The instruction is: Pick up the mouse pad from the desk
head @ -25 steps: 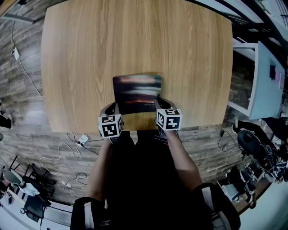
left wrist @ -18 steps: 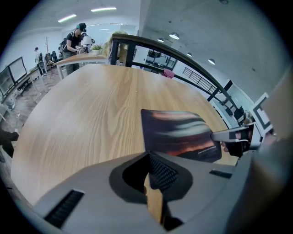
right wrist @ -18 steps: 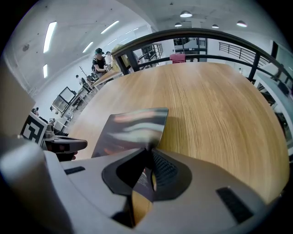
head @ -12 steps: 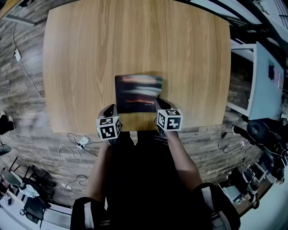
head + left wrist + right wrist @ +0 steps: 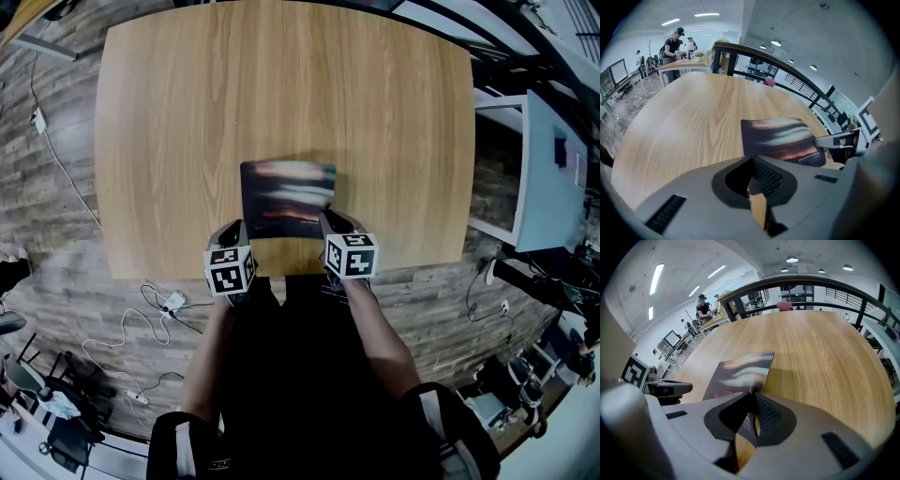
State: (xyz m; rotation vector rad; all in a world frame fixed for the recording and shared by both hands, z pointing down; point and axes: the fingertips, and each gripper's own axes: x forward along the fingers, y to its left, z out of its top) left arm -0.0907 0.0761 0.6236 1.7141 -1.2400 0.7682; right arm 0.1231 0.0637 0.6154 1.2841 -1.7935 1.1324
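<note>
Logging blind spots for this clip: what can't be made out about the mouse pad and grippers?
Pattern on the dark rectangular mouse pad: smeared by blur in the head view; its white lettering is too small in the left gripper view.
Its near corners: covered by the left gripper and right gripper in the head view, by each gripper's grey body in its own view.
Distant person: too small, left gripper view.

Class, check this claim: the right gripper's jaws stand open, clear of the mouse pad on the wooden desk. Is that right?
Not quite. The right gripper is not open: its jaws are shut on the near corner of the mouse pad, as the right gripper view shows. The desk is wooden, as stated.
</note>
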